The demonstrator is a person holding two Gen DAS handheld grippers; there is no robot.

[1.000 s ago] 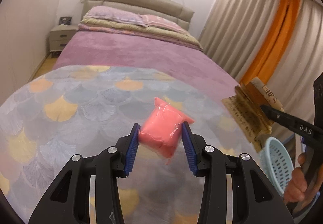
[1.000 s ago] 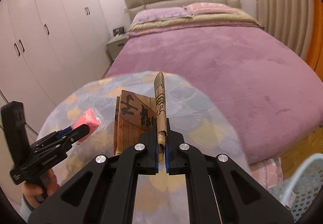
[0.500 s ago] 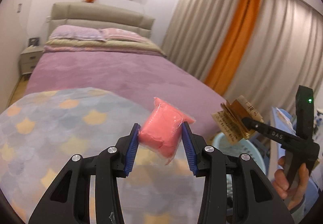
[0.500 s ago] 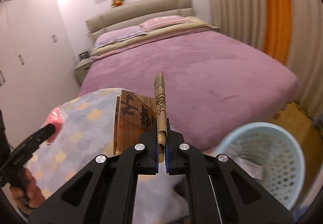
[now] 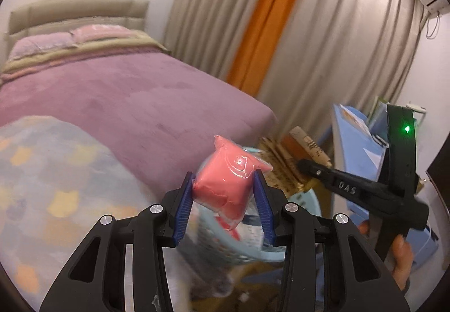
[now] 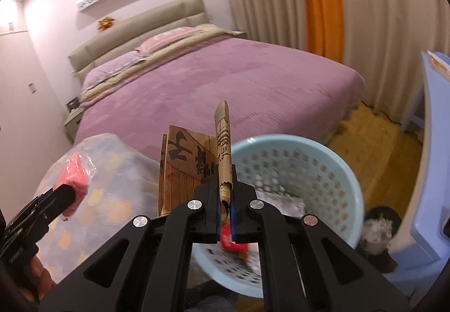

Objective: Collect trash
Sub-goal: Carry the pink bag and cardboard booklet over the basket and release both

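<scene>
A bedroom with pale pink walls, a wooden floor (image 6: pixel 374 132) and a wide bed (image 6: pixel 225 81) under a mauve cover fills both views. Nearest the left wrist camera, the left gripper (image 5: pixel 225 196) is clenched on a pink plastic-wrapped packet (image 5: pixel 225 185), its blue pads pressed against the packet's two sides and the packet held up in the air. Just below and behind it is a light blue perforated basket (image 5: pixel 306 216) with some scraps inside, blurred here. To the right, the right gripper (image 5: pixel 302 164) grasps a folded brown printed paper wrapper (image 5: pixel 284 163), a person's hand (image 5: pixel 402 258) showing on its handle. In the right wrist view the jaws are almost closed on the wrapper's (image 6: pixel 197 165) rolled edge, which stands upright between them, with the basket (image 6: pixel 346 171) directly beyond and to the right; a red scrap lies inside near its near rim. At near left a pastel scale-patterned blanket (image 5: pixel 42 165) covers the foot of the bed. Farther off, pink and lilac pillows (image 6: pixel 157 45) lean on a beige padded headboard (image 6: pixel 140 28). Beige curtains with an orange panel (image 5: pixel 270 17) hang along the right wall.
</scene>
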